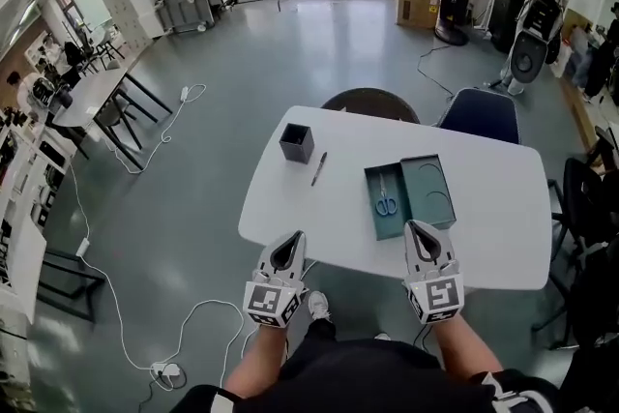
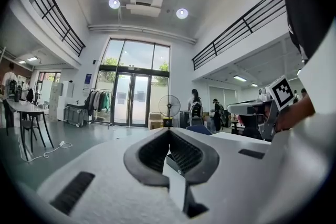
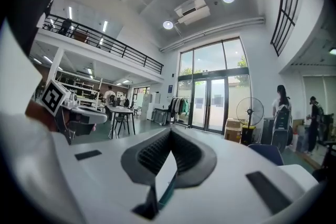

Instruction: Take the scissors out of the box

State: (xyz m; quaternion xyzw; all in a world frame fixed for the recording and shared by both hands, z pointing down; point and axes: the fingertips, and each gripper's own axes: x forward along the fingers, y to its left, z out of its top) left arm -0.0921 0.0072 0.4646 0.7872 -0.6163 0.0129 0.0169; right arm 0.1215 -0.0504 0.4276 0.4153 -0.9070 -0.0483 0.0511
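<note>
From the head view we get the whole layout. A white table (image 1: 503,208) carries a dark square cup (image 1: 297,142), a pen (image 1: 318,168) just beside it, and an open teal box (image 1: 379,222). The scissors (image 1: 386,197), with blue handles, lie flat in the left half of that box, handles toward us and blades pointing away. The right half (image 1: 430,191) sits right up against it and looks bare inside.

Both tongs are at the near edge of the table. The left tongs (image 1: 283,253) are well to the left of the box, roughly in line with the cup. The right tongs (image 1: 424,244) have their tips at the box's near edge, a bit right of the scissors. We can't tell from above whether they touch it.

The 2 gripper views fill in what the head view can't: on each pair the jaws meet at the tips with nothing pinched between them. Through the gap behind the left tips we see the cup, and behind the right tips a sliver of teal. Neither gripper view shows the scissors. They look level across the room instead, at glass doors, a standing fan (image 3: 249,111) and people further back. Each one also catches the marker cube of the other pair off to the side.
</note>
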